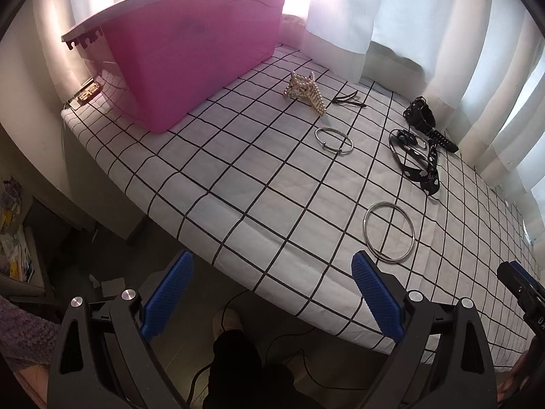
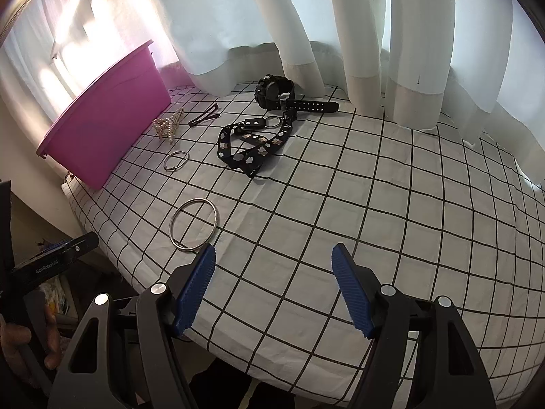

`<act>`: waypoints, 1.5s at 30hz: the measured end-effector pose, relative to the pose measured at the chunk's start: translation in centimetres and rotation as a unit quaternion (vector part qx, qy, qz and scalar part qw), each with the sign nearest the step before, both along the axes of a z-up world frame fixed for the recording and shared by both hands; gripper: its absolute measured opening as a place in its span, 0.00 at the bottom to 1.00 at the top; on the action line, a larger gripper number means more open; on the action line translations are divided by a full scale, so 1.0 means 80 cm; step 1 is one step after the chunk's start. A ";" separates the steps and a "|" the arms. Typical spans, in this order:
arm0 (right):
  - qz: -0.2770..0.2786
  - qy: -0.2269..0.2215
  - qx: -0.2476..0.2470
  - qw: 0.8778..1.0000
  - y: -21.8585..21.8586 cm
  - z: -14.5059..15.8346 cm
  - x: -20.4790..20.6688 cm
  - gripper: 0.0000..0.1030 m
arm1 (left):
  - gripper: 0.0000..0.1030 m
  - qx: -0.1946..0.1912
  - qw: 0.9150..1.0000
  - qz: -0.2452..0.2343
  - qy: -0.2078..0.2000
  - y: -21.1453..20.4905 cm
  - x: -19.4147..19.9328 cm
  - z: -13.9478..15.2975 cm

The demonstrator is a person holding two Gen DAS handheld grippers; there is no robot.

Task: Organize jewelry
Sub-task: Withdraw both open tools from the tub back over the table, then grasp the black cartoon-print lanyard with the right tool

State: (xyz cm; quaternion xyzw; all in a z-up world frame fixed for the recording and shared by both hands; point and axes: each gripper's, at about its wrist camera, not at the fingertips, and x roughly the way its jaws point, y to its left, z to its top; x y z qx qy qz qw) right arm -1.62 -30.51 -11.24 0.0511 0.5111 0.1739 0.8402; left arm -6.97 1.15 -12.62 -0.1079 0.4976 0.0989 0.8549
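Just ahead-left of the wide-open, empty right jaws, nearer than the equally open, empty left jaws, the large bangle [image 2: 194,224] is found flat on the bed [image 2: 374,204].

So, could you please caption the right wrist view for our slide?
Open right gripper above checked tablecloth; large ring, lanyard, watch and pink bin ahead.

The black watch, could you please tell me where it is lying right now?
The black watch lies at the far edge of the checked cloth, against the white curtain, just beyond the flowered lanyard.
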 end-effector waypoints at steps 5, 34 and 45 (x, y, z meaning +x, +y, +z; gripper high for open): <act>0.003 -0.002 0.005 1.000 -0.002 -0.011 0.013 0.66 | 0.90 0.002 1.000 -0.010 -0.004 -0.022 0.002 -0.007; 0.038 0.009 0.012 0.999 0.106 -0.087 0.153 0.66 | 0.90 0.007 1.000 -0.002 -0.025 -0.049 0.034 -0.054; 0.024 -0.055 -0.070 0.996 0.126 -0.095 0.163 0.30 | 0.90 0.005 1.000 0.004 -0.024 -0.045 0.037 -0.059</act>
